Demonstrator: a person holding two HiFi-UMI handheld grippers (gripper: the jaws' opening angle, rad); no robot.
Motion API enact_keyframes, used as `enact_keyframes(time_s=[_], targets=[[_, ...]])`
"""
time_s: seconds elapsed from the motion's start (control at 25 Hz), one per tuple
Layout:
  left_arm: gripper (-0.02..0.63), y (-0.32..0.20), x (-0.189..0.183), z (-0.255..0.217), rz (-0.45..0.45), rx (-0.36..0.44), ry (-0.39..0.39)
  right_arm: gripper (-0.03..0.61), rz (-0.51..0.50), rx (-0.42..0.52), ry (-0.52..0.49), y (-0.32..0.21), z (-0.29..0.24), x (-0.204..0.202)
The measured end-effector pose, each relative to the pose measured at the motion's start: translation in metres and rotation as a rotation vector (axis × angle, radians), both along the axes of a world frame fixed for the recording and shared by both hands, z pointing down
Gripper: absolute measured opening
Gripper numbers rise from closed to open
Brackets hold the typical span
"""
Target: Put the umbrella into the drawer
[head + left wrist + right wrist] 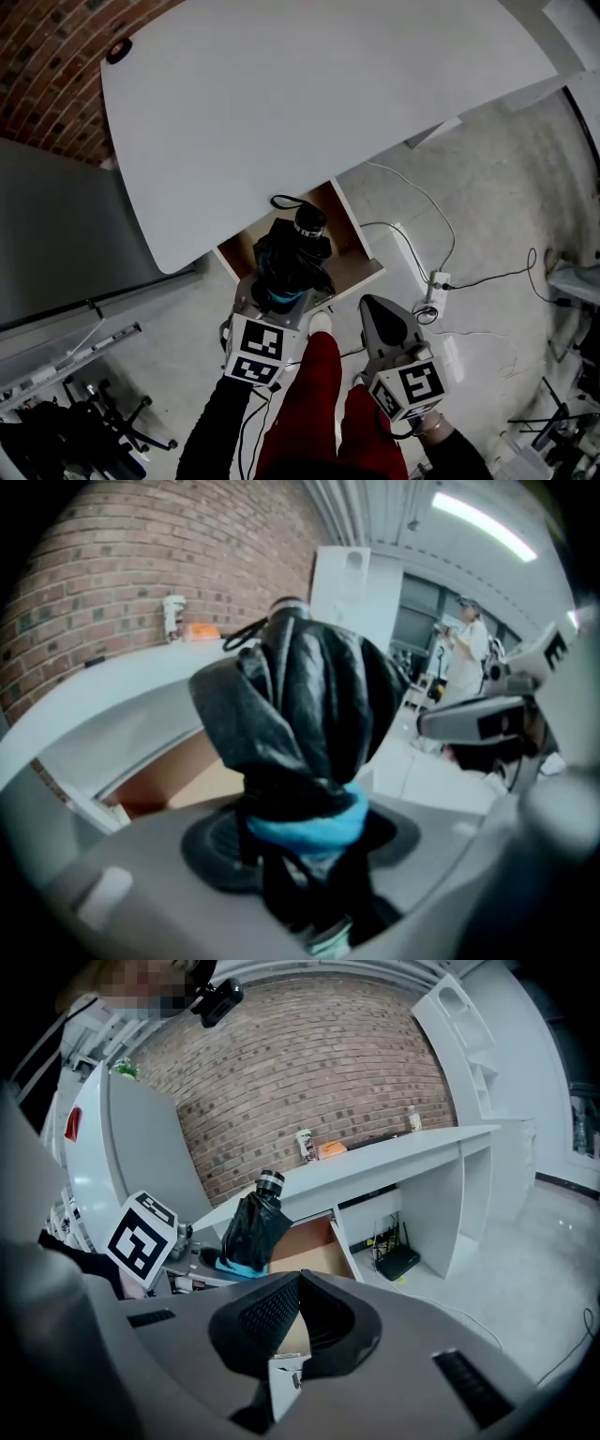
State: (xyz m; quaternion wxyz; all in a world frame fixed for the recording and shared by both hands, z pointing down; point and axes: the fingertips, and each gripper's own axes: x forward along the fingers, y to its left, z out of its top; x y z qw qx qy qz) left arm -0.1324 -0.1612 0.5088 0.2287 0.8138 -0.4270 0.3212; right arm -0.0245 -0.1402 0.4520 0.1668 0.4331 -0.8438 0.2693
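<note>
just above the open drawer point(349, 242) under the white desk point(281, 112), left gripper point(278, 302) is clamped on the folded black umbrella point(291, 255), right gripper point(373, 307) jaws together w/ nothing, so it's approx halfway: umbrella not in yet, lowering & release to go

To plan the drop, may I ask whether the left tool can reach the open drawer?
Probably yes: the left tool, gripping the umbrella, hovers at the front of the drawer, nothing visible between them.
</note>
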Motion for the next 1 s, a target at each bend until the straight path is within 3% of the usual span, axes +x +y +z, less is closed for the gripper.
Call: enact_keyframes(time_s=[0.28,1.0], targets=[[0.255,-0.006,0.002,0.029,0.043,-0.047,-0.040,0.002,0.006,-0.022,0.010,-0.007,0.017,0.000],[0.255,-0.017,0.000,0.098,-0.010,-0.224,-0.045,0.002,0.016,-0.127,0.023,0.008,0.063,0.002]])
